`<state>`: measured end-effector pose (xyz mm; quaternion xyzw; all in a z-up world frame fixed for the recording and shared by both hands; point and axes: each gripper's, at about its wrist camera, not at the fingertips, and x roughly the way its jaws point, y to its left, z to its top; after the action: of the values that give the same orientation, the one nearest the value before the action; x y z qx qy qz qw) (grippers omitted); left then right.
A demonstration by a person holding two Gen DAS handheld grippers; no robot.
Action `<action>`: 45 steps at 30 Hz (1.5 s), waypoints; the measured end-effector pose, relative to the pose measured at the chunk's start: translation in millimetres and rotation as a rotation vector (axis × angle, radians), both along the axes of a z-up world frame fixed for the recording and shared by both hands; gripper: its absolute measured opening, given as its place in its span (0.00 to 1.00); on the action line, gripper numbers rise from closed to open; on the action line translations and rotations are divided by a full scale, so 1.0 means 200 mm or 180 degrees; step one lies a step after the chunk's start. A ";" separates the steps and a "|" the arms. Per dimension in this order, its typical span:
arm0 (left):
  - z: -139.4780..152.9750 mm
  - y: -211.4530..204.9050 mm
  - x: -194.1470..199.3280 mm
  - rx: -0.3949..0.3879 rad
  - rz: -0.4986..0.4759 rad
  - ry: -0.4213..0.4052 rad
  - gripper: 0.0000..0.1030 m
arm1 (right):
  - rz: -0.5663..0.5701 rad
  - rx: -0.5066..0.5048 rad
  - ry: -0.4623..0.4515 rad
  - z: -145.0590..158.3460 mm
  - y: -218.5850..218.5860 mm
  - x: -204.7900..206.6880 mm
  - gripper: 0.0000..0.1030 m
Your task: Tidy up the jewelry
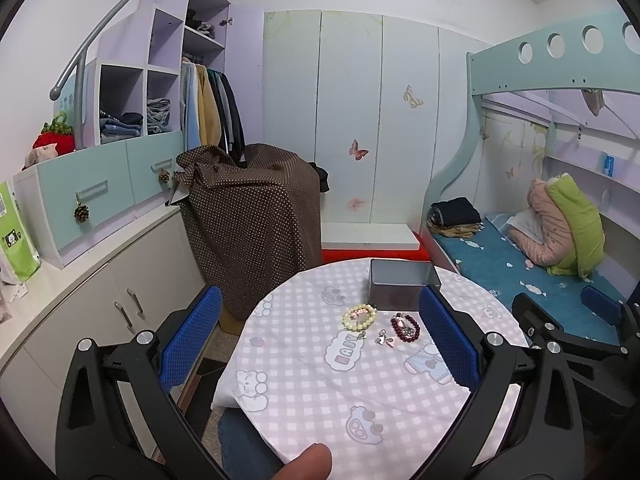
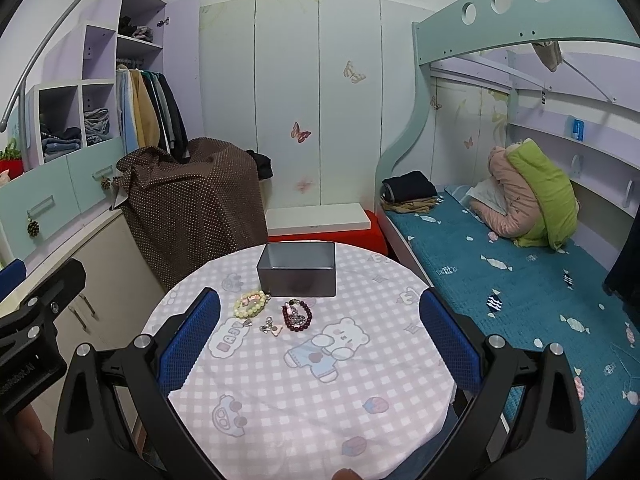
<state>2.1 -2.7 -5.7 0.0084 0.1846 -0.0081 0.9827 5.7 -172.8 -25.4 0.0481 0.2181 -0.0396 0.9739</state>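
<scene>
Two bracelets, pale green [image 2: 250,303] and dark red [image 2: 297,315], lie before our grey tin [image 2: 296,280]. We hold left gripper [image 1: 320,334] and right gripper [image 2: 320,334] spread wide, empty

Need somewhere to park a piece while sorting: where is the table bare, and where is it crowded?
Bare cloth runs across the near half of the table and to the right of the grey box. It is crowded just in front of the box: pale bead bracelet, dark red bracelet and small charms lie close together.

Left gripper [image 1: 320,344] spread wide above the checked bench [image 1: 320,392]; a grey box [image 1: 400,290] sits beyond a pale bead bracelet [image 1: 359,317], a dark red bracelet [image 1: 406,328] and small charms [image 1: 386,338]
</scene>
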 end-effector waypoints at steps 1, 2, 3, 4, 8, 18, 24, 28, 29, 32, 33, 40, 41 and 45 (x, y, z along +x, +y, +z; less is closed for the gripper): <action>0.00 -0.01 0.00 0.0001 -0.0004 0.0001 0.95 | -0.0005 -0.0004 -0.0003 0.00 0.01 0.00 0.93; -0.01 -0.01 0.00 0.0000 -0.0007 0.0002 0.95 | -0.0004 -0.0004 -0.0001 0.00 0.00 0.00 0.93; -0.01 -0.02 0.00 0.0000 -0.0012 0.0006 0.95 | 0.0000 -0.0004 0.0004 0.00 0.00 0.00 0.93; -0.02 -0.02 0.00 -0.0001 -0.0015 0.0011 0.95 | -0.0003 -0.0006 0.0002 0.00 0.01 0.00 0.93; -0.03 -0.01 0.01 -0.0014 -0.0025 0.0022 0.95 | -0.0012 -0.0018 0.0008 0.00 0.01 0.00 0.93; -0.04 0.02 0.05 -0.0002 -0.0054 0.0053 0.95 | 0.0042 -0.0044 0.0067 -0.03 0.01 0.06 0.93; -0.15 0.04 0.19 0.0002 -0.0047 0.0206 0.95 | -0.0008 -0.0074 0.0139 -0.08 -0.04 0.17 0.93; -0.26 0.06 0.34 0.0056 -0.0021 0.0393 0.95 | -0.0009 -0.0044 0.0301 -0.16 -0.09 0.28 0.93; -0.30 0.06 0.38 0.0060 -0.0023 0.0450 0.95 | 0.0000 -0.0038 0.0342 -0.19 -0.11 0.31 0.93; -0.41 0.06 0.50 0.0086 -0.0060 0.0591 0.95 | 0.0012 -0.0032 0.0459 -0.27 -0.13 0.38 0.93; -0.45 0.06 0.54 0.0105 -0.0069 0.0644 0.95 | 0.0013 -0.0021 0.0498 -0.30 -0.14 0.40 0.93; -0.69 -0.02 0.86 0.0345 -0.0195 0.0917 0.95 | 0.0048 0.0105 0.0862 -0.48 -0.17 0.52 0.93; -0.71 -0.04 0.90 0.0378 -0.0216 0.0960 0.95 | 0.0050 0.0103 0.0900 -0.50 -0.17 0.54 0.93; -0.80 -0.09 1.06 0.0408 -0.0326 0.1102 0.95 | 0.0065 0.0155 0.1021 -0.54 -0.18 0.60 0.93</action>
<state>214.6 -20.2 -164.8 0.0788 0.3503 -0.0477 0.9321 126.6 -208.2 -134.4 0.0626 0.3722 -0.0316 0.9255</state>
